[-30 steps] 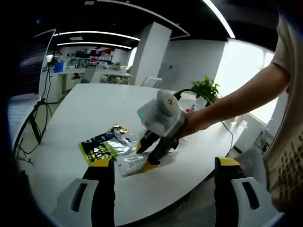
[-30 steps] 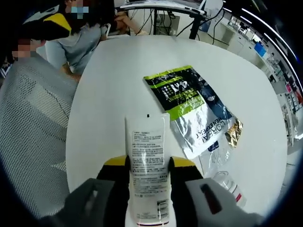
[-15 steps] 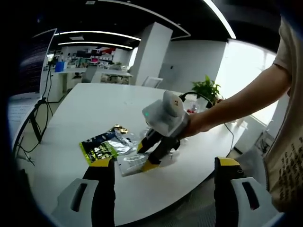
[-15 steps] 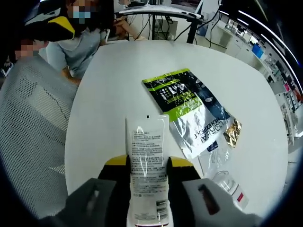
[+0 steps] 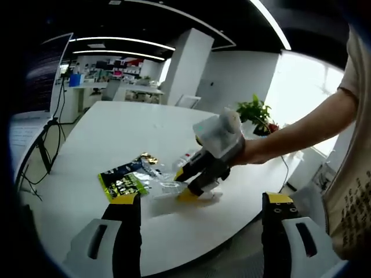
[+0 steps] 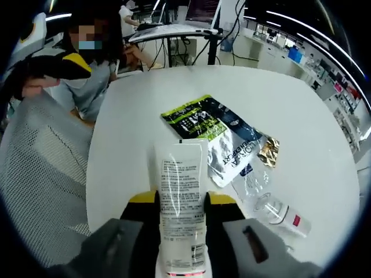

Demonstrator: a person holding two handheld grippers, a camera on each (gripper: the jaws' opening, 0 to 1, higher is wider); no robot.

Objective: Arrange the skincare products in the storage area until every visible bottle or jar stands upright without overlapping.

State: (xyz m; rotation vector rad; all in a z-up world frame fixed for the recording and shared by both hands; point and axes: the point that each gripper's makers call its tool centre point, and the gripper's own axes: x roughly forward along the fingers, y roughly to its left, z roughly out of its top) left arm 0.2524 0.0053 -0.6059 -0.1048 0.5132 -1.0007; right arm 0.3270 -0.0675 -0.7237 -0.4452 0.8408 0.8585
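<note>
A white squeeze tube [image 6: 182, 174] with small print stands between my right gripper's [image 6: 182, 204] yellow-tipped jaws, which are shut on it above the white table [image 6: 174, 81]. In the left gripper view that right gripper [image 5: 184, 184] is held by a person's hand low over the table, with the tube [image 5: 168, 187] at its tips. A small clear bottle [image 6: 279, 214] lies on its side to the right. My left gripper [image 5: 200, 200] hangs open at the near table edge, holding nothing.
A green-and-black sachet [image 6: 197, 119], a silver sachet [image 6: 232, 153] and a gold one [image 6: 268, 149] lie flat mid-table; the green sachet [image 5: 123, 184] also lies left of the tube. A white mesh chair [image 6: 40, 174] and a seated person [image 6: 87, 63] are at the table's left.
The right gripper, still shut on the tube, has moved right and tilted lower in the left gripper view. The right gripper view has pulled back from the sachets.
</note>
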